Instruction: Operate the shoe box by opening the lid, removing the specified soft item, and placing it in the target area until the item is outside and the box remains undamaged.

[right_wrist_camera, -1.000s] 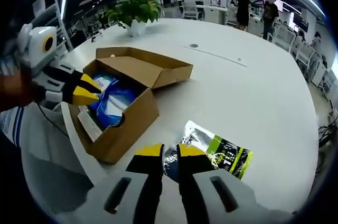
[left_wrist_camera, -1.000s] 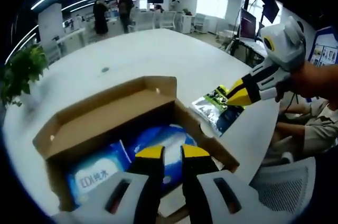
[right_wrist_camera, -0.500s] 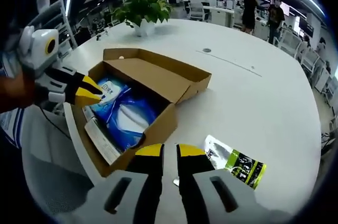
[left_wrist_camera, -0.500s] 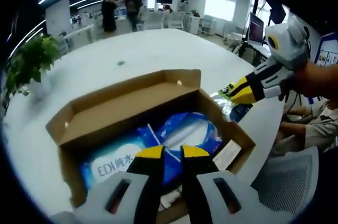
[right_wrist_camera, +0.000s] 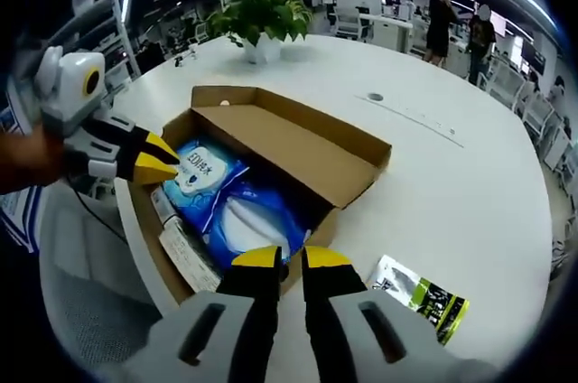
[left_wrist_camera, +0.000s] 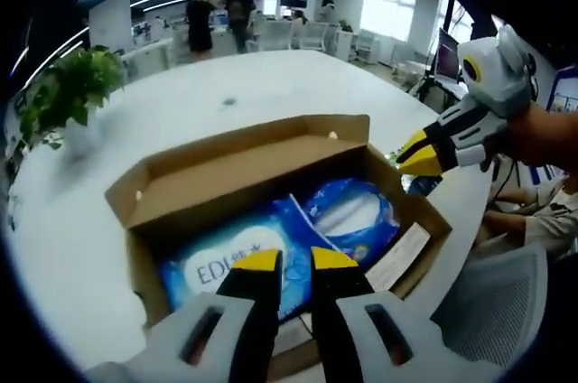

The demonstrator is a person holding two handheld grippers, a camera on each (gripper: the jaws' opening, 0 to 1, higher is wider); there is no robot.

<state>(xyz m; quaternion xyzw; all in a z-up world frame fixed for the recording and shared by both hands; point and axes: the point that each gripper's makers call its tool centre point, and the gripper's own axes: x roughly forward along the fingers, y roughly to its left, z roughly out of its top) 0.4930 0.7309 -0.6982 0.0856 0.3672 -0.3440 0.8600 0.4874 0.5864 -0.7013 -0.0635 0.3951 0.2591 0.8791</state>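
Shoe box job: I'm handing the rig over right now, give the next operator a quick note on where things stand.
Left gripper: jaws nearly together, empty, over the near edge of the open shoe box.
Right gripper: jaws nearly together, empty, at the box's near wall.
Lid is folded back. One green and silver pouch lies on the white table beside the box. Blue wipes packs are in the box.
Left: if a pack is the specified item, lift it out and place it.

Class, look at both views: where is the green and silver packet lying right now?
In the right gripper view, the green and silver packet lies flat on the white table, outside the open shoe box, to the right of the right tool.
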